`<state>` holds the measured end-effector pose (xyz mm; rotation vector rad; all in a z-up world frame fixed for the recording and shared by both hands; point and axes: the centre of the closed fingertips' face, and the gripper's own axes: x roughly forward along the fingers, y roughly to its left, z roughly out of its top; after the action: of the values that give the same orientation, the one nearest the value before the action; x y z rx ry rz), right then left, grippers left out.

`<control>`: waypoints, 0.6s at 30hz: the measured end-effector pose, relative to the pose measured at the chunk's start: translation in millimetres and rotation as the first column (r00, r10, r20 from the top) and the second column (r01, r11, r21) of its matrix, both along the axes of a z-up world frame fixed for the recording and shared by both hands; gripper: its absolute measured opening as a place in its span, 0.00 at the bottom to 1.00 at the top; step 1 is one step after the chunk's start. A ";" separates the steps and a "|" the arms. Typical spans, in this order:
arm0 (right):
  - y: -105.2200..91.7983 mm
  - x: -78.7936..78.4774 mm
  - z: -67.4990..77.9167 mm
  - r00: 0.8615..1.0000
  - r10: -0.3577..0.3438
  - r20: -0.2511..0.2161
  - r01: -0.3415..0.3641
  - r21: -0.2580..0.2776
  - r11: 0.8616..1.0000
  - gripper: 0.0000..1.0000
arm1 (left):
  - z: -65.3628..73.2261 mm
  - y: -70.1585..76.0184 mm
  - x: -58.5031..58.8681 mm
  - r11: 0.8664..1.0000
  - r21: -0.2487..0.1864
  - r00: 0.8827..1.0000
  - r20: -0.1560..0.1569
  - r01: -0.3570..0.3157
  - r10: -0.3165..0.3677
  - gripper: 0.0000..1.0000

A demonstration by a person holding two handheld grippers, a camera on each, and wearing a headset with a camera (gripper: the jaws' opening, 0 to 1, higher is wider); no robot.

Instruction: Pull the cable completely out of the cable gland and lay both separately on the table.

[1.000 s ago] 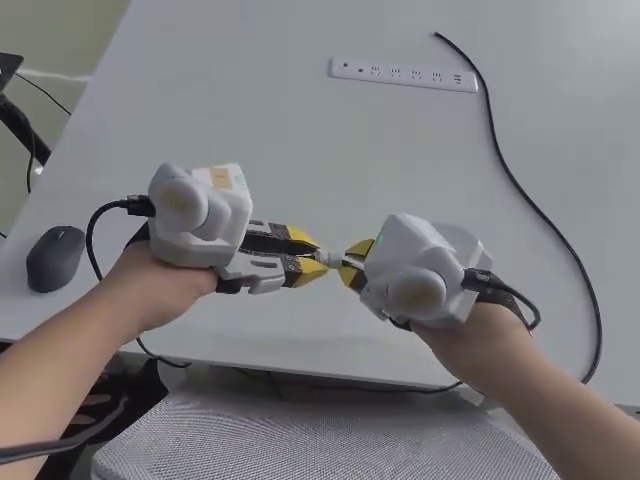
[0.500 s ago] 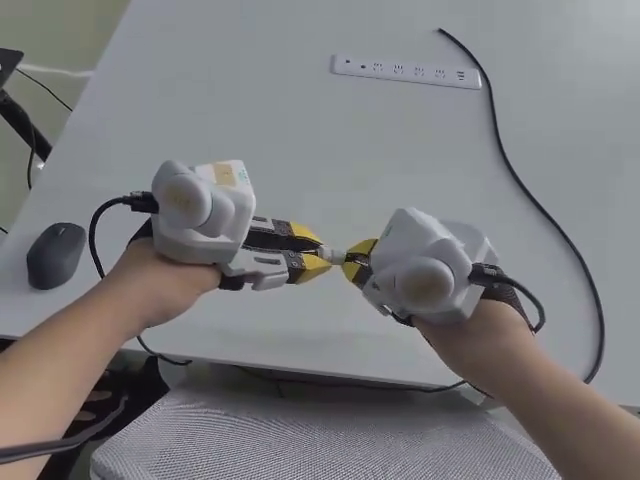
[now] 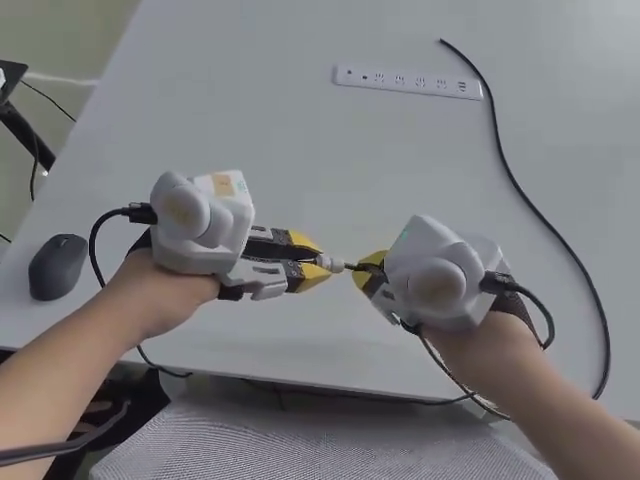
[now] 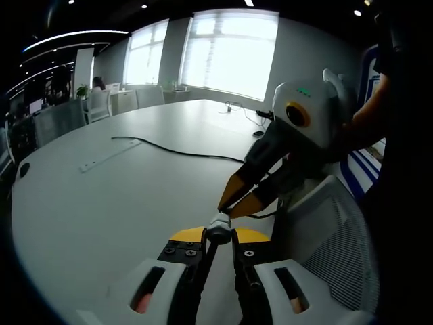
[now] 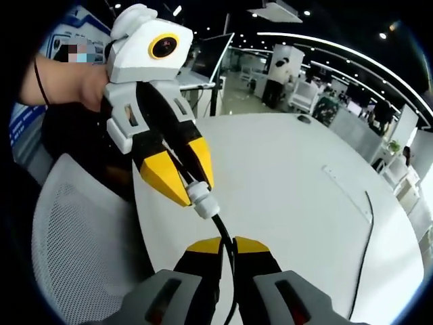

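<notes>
Cable [image 5: 222, 230] is sliding out: right tool [image 5: 227, 247], clenching it, has drawn away from left tool [image 4: 218, 237] clamping cable gland [image 5: 201, 196].

Strip [image 3: 408, 82] far on table [image 3: 250, 130], cord [image 3: 530, 205] down right, mouse [image 3: 58, 265] near left, gland [image 3: 335, 265] and cable [image 5: 223, 238] between left gripper [image 3: 316, 268] and right gripper [image 3: 364, 272].

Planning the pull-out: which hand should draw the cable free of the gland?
Right, probably: the right tongs grip the black cable beside the cable gland, which the left tongs clamp.
</notes>
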<state>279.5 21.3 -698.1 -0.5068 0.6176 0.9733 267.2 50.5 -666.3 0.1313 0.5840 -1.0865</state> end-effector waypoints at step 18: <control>-42.9 15.4 -23.6 0.940 -0.272 -0.208 0.293 0.080 0.953 0.01 | 2.6 -1.9 0.6 1.000 -0.002 1.000 0.008 -0.002 0.002 0.15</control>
<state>294.8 -21.6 -721.6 -0.2166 0.7854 0.7814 267.8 48.5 -663.7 0.1333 0.5758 -1.0841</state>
